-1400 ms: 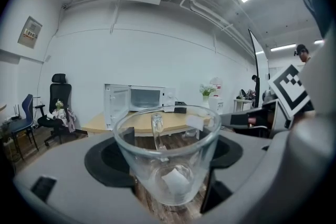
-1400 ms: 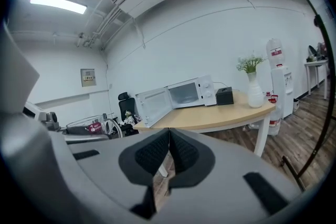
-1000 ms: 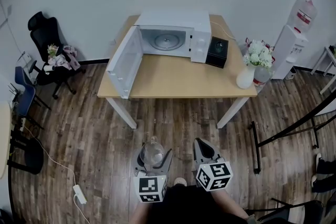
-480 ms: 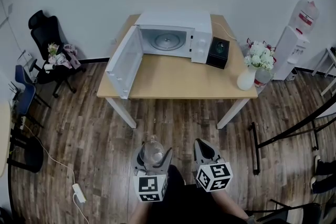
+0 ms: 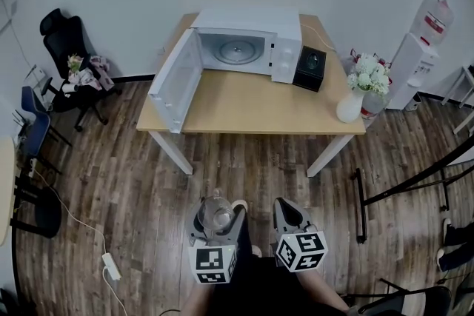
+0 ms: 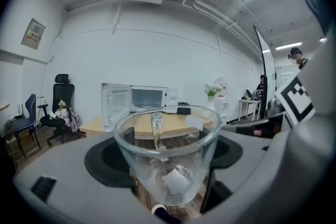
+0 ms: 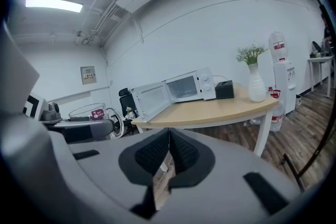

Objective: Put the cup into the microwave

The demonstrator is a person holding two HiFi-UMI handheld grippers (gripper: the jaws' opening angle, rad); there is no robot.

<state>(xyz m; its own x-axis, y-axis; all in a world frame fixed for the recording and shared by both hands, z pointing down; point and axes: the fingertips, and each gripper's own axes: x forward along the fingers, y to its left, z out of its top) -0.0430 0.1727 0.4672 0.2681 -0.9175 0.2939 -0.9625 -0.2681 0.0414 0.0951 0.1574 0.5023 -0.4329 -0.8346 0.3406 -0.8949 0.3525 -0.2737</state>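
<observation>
One glass cup (image 6: 167,157) upright, mouth up, long axis vertical, handle on far side. Left claw (image 5: 217,223) clamped on it, over floor (image 5: 111,189), well apart from tabletop (image 5: 252,113). One microwave (image 5: 248,48) on tabletop, door open. Right claw (image 7: 167,161) closed tight, empty.

The table (image 5: 252,111) bears the open microwave (image 5: 248,48), a black box (image 5: 309,68) and a white vase (image 5: 348,107).
</observation>
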